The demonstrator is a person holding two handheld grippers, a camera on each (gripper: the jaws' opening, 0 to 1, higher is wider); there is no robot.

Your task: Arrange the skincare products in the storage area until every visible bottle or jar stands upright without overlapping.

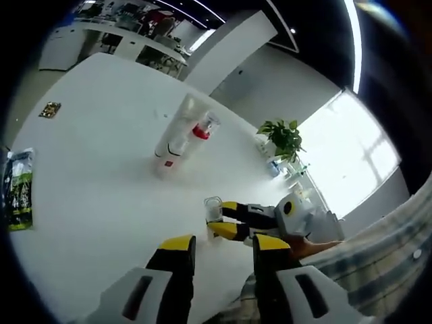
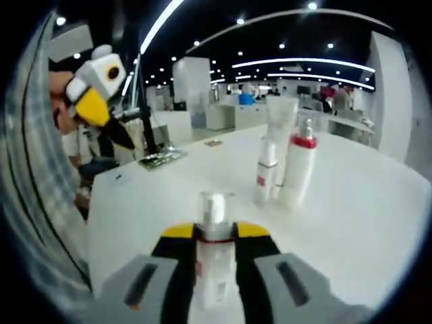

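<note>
You get strong daylight from the window [image 1: 351,152], blown out to white, glaring beyond the plant [image 1: 283,138]. Ceiling strip lights [image 2: 297,65] streak overhead. The tabletop [image 1: 101,162] reads bright; fisheye bending and blur grow toward edges.

Lower body of pump bottle [image 2: 214,260] hidden between right gripper [image 2: 214,233] jaws, base cut by frame edge. Labels on three standing bottles [image 2: 282,158] blurred — text unreadable. Small flat object [image 1: 50,109] on table too small to identify. Green packet [image 1: 18,189] partly cut — print unclear.
</note>
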